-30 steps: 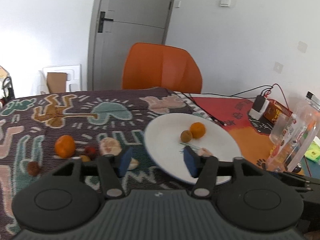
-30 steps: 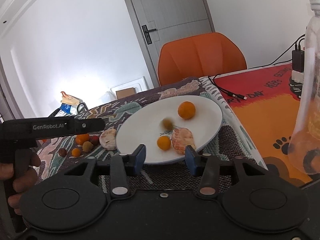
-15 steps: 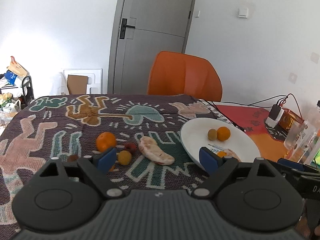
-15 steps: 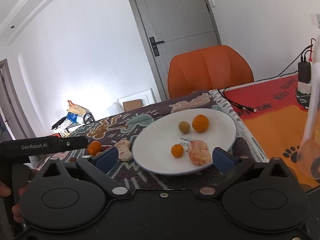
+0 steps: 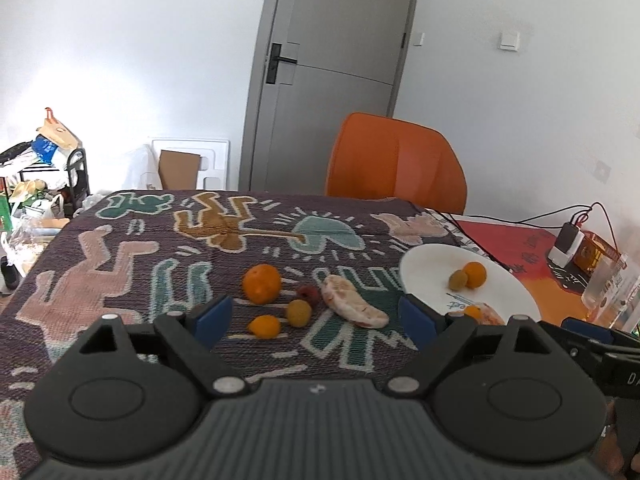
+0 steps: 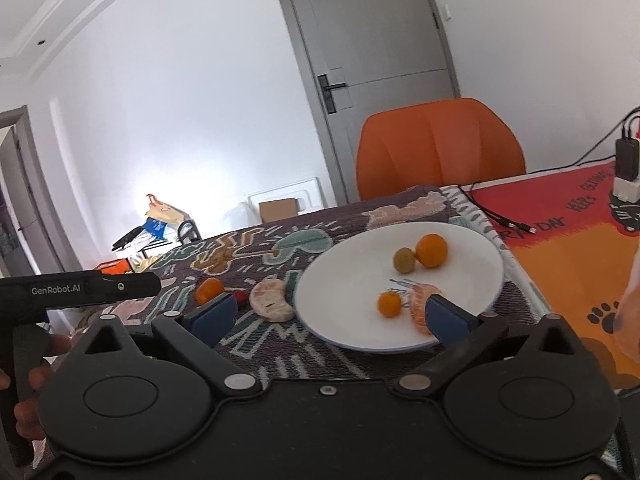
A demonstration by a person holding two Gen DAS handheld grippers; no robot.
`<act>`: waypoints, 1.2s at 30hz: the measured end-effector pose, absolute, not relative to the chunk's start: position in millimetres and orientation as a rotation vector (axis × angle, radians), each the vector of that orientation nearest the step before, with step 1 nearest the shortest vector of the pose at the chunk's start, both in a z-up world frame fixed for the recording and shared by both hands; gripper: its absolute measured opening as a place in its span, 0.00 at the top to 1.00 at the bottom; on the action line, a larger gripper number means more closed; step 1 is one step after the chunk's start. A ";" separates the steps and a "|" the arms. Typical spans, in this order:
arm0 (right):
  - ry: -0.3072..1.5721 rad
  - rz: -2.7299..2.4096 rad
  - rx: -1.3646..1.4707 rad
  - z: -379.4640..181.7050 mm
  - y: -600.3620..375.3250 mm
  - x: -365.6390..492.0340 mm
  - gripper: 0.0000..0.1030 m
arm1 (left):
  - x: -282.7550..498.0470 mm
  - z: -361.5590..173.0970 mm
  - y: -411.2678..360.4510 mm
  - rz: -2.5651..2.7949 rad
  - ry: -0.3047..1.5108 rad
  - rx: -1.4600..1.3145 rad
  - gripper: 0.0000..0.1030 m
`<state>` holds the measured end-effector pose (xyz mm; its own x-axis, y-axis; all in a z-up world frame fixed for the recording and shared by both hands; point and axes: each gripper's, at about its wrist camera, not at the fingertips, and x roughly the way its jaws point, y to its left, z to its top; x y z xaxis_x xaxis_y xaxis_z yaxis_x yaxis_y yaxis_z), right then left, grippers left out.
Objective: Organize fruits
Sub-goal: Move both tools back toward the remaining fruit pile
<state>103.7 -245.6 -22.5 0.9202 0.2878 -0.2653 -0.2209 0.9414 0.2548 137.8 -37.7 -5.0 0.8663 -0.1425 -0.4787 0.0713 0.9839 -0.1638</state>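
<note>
Fruit lies split between a white plate (image 6: 348, 256) and the patterned cloth (image 5: 120, 264) to its left: an orange (image 5: 261, 283), a small orange fruit (image 5: 264, 326), a yellowish one (image 5: 298, 313), a red one (image 5: 309, 292) and a peeled piece (image 5: 352, 307) remain off the plate. Left gripper (image 5: 312, 318) and right gripper (image 6: 328, 314) both stand wide, holding nothing. Crowding is the likely hazard: a pinch on one round fruit may nudge its close neighbours and send them rolling, and the soft peeled piece could crush.

Four fruits lie on the plate (image 6: 348, 240); left of it, five more (image 5: 298, 312) sit on the cloth (image 5: 120, 264).
</note>
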 end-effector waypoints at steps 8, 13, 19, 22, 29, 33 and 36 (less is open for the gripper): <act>0.304 0.273 0.211 -20.2 -229.3 108.6 0.00 | 133.5 -5.1 -16.1 -0.080 0.502 -0.156 0.13; 0.311 0.294 0.183 -19.8 -214.6 111.1 0.00 | 131.5 -6.2 0.9 -0.061 0.498 -0.183 0.11; 0.302 0.323 0.157 -17.4 -198.3 113.7 0.00 | 129.0 -9.0 18.0 -0.037 0.487 -0.181 0.10; 0.304 0.341 0.137 -15.9 -188.5 115.9 0.00 | 128.0 -10.6 26.4 -0.033 0.486 -0.188 0.10; 0.308 0.374 0.126 -16.1 -169.0 122.3 0.00 | 128.7 -17.7 45.3 0.012 0.487 -0.208 0.10; 0.329 0.412 0.140 -17.9 -159.5 127.5 0.00 | 128.9 -22.5 56.8 0.029 0.477 -0.223 0.10; 0.334 0.443 0.137 -19.6 -150.4 131.6 0.00 | 132.4 -27.8 64.0 0.034 0.491 -0.233 0.11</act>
<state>131.6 -150.4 -19.6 0.8501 0.4418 -0.2867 -0.3971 0.8953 0.2021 132.4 64.0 -27.8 0.8818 -0.0240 -0.4710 -0.0878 0.9729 -0.2140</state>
